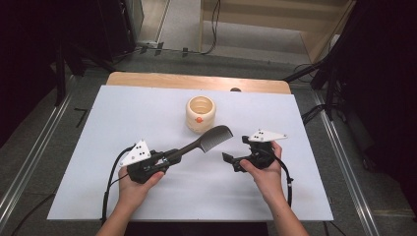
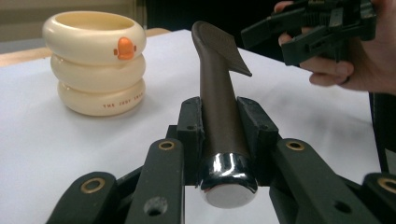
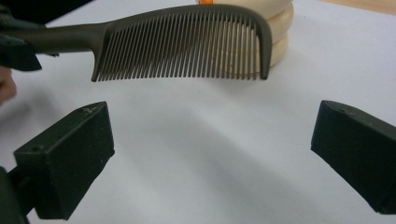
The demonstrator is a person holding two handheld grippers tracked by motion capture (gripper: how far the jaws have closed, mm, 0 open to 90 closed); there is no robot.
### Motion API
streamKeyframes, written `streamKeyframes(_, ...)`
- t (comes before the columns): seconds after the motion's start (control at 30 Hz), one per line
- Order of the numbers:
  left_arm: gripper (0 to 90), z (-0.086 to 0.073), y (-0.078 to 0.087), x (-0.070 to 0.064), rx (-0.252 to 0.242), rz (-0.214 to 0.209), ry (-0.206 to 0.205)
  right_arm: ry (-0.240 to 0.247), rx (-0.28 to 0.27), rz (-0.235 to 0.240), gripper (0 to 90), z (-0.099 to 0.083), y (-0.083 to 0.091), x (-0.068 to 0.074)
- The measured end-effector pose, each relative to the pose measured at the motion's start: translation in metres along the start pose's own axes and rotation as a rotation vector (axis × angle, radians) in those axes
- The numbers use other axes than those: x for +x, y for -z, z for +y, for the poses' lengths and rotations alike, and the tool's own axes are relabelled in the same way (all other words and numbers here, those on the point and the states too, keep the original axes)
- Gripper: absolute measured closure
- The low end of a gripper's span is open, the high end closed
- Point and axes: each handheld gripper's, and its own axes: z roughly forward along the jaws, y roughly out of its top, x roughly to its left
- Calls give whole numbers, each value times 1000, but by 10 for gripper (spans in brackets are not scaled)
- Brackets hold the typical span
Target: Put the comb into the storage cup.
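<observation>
A dark brown comb is held above the table by its handle, teeth end toward the cream cup. My left gripper is shut on that handle; its view shows the handle clamped between the pads, chrome end cap nearest the camera. My right gripper is open, just right of the comb's teeth and apart from them. Its two pads stand wide apart, and the comb hangs beyond them. The cream ringed cup with an orange spot stands upright behind the comb.
A white sheet covers the table, whose wooden edge shows at the back. Dark stands, rails and cables ring the table on the floor. In the left gripper view the right hand and its gripper sit at top right.
</observation>
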Motion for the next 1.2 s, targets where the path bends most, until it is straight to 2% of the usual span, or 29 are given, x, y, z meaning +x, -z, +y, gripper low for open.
streamKeyframes(0.1, 722, -1, -3, -4, -16, 5, 10, -60, -31, 31, 0, -3, -4, 2)
streamKeyframes(0.4, 722, -5, -11, -12, -49, 32, 19, -181, -103, 108, 0, -4, -12, 8)
streamKeyframes(0.67, 722, -8, -16, -17, -82, 37, 39, -262, -148, 112, 112, -3, -16, 11)
streamKeyframes(0.8, 721, -9, -16, -18, -87, 37, 40, -324, -173, 136, 140, -2, -17, 10)
streamKeyframes(1.03, 721, -10, -16, -19, -103, 31, 48, -421, -201, 127, 246, -1, -19, 7)
streamKeyframes(1.2, 721, -10, -17, -19, -113, 28, 47, -462, -222, 145, 302, -1, -22, 5)
